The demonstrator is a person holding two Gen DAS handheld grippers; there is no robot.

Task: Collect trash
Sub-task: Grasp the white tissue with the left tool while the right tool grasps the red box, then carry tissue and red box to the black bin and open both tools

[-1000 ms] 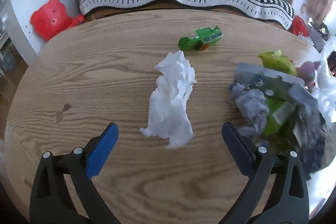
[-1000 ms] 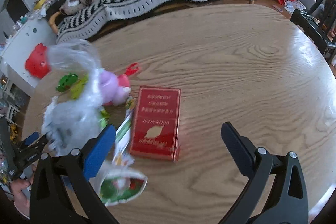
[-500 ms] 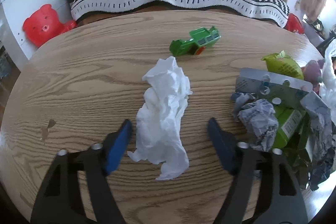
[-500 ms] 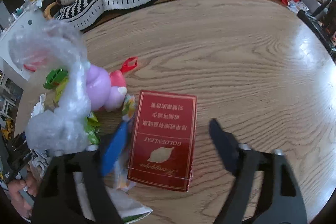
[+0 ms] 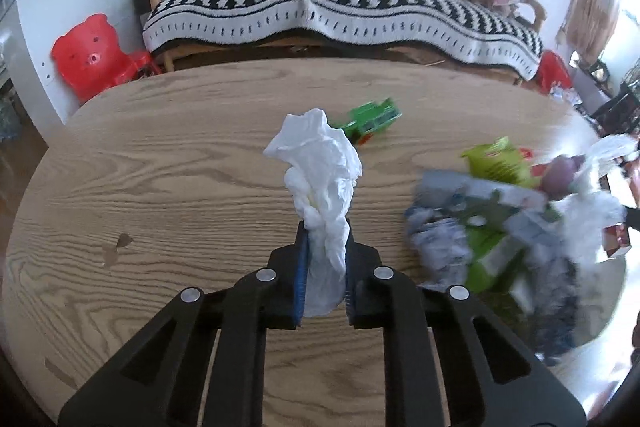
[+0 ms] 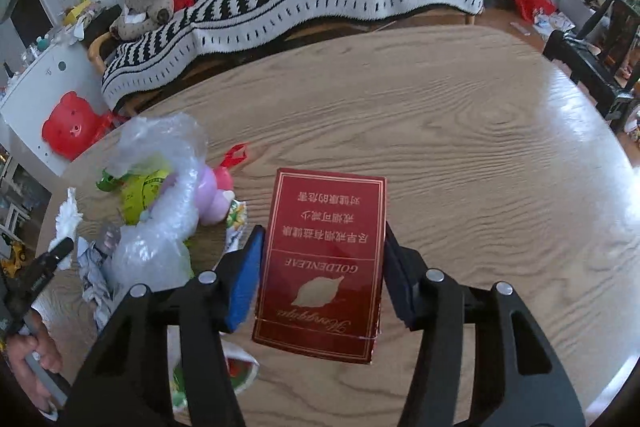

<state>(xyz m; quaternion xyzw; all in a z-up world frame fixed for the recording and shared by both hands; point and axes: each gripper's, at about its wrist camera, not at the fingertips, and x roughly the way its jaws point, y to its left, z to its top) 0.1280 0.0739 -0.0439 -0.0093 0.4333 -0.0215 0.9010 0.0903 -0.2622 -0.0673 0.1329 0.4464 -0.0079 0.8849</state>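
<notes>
A crumpled white tissue (image 5: 320, 155) stands up from between the blue pads of my left gripper (image 5: 325, 231). The jaws are closing and the pads press on its lower part, just above the wooden table (image 5: 160, 187). In the right wrist view a red cigarette box (image 6: 320, 287) with gold print lies between the pads of my right gripper (image 6: 323, 231). These jaws are closing too, and both pads touch the box's long sides. The left gripper's fingers (image 6: 52, 259) and the tissue (image 6: 68, 215) show at the left edge of that view.
A pile of wrappers and crumpled paper (image 5: 500, 227) lies to the right of the tissue, with a green snack bag (image 5: 496, 163) behind it. A green toy car (image 5: 372, 121) sits farther back. Bubble wrap (image 6: 160, 219) and a pink toy (image 6: 214, 195) lie left of the box.
Both pairs of jaws went from wide open to closed: the left onto the tissue, now lifted and upright, the right onto the sides of the red box.
</notes>
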